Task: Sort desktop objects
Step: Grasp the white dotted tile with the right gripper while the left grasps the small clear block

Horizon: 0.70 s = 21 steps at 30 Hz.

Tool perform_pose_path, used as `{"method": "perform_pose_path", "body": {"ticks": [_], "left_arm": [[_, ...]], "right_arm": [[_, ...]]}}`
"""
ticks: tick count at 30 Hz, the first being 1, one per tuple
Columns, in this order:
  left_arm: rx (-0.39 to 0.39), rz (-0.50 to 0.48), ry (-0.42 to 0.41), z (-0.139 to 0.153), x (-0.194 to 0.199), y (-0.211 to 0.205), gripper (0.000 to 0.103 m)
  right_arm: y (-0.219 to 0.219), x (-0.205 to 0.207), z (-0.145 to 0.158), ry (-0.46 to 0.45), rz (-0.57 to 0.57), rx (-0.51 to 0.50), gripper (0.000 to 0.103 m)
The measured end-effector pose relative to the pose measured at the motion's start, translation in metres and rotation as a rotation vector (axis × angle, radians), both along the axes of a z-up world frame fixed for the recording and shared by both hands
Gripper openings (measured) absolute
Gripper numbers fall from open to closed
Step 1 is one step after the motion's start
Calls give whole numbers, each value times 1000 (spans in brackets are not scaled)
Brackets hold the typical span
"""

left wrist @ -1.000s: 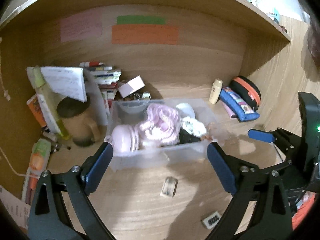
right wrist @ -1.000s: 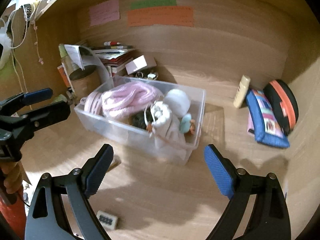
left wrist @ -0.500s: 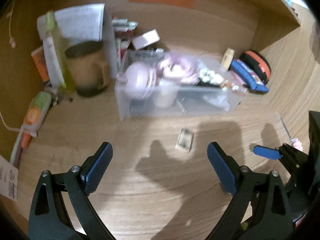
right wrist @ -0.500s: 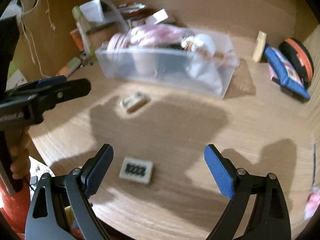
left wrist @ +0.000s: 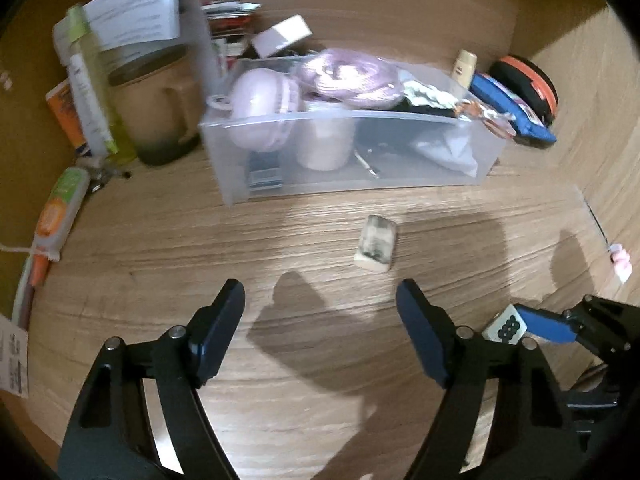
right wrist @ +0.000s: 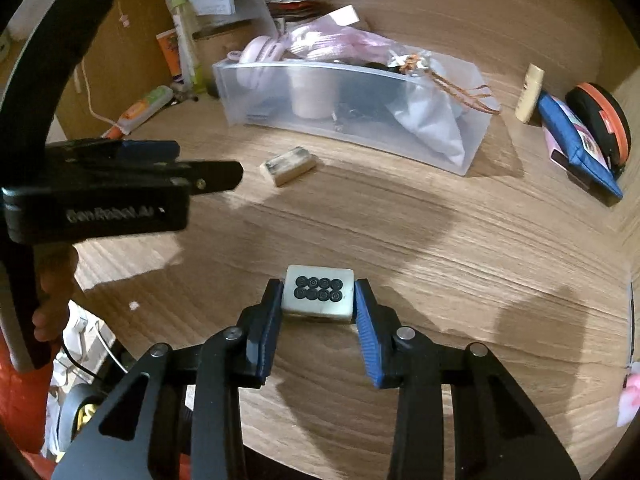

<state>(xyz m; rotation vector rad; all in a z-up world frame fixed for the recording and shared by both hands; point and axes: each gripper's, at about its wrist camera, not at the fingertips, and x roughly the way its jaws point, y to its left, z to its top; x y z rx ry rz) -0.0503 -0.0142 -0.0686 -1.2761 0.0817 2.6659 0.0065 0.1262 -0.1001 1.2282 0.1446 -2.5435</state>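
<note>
A dotted tile (right wrist: 319, 295) is being pinched by the right gripper (right wrist: 318, 300) near the desk's (right wrist: 400, 240) front edge; the left gripper (left wrist: 320, 320) is being held spread. Another, possibly blurred, tile (left wrist: 376, 243) is lying before the bin (left wrist: 360, 152).

Brown mug (left wrist: 154, 108) and papers (left wrist: 136, 12) against the wooden back wall (left wrist: 400, 4).

Hidden, cropped and blurred items, both wrist views

You see the second tile (left wrist: 375, 242) only as a smear, its face markings unreadable. The left claw (left wrist: 320, 332) hides part of the dotted tile (left wrist: 507, 327) in the left view. The clear bin (left wrist: 360, 188) wall fogs its lower contents; the dark flat item (left wrist: 264, 174) inside cannot be identified. The pink object (right wrist: 630, 398) is cut by the frame edge, and the paper slip (left wrist: 12, 356) likewise.
</note>
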Motion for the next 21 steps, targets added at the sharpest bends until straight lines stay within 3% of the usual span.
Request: {"method": "perform_pose_path", "body": {"ticks": [5,8,14,16,17,21], "left_arm": [[40,-74,-60,-3,-16,16,78],[11,-96,-79,-5,-26,27,74],[-34,-106,-114,-15,-45,42,50],[-42,-105,-108,-15,-47,44,28],[-45,-101,-105,-15,-48,44,23],[-43,-88,-85,-15,-48,42,23]], "right_arm": [[20,-6,11,12,-37,-48,32],[33,-9,17,12,-55,-80,32],[46,-11,23,21,-73,-102,32],[48,-14,24,20,-70,-112,33],[48,-15,25,23,-70,-109,33],[48,-21,27,28,-66,-108,33]]}}
